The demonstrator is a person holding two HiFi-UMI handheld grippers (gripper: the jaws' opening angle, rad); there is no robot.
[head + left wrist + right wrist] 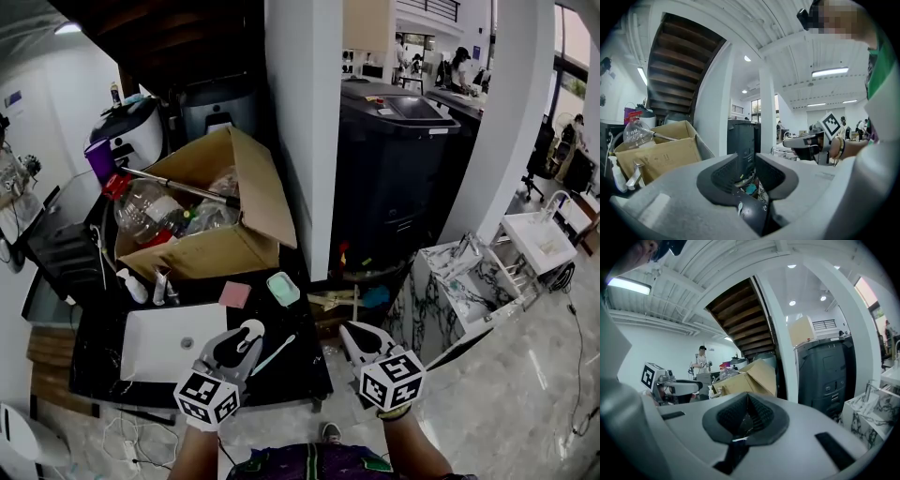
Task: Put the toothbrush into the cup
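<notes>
A pale toothbrush (274,354) lies on the black counter (291,375), just right of the white sink basin (150,361). A mint-green cup (282,288) stands farther back on the counter, beside a pink sponge (234,294). My left gripper (246,334) hovers over the basin's right edge, close to the left of the toothbrush, its jaws a little apart and empty (748,174). My right gripper (362,336) hangs off the counter's right end, over the floor, its pads pressed together on nothing (747,401). Each gripper view shows the other gripper (806,140) (677,386).
An open cardboard box (202,220) with plastic bottles fills the back of the counter. Small bottles (141,286) stand behind the basin. A white pillar (305,122) and a black bin (398,159) rise behind. A marble-patterned stand (450,281) is at the right.
</notes>
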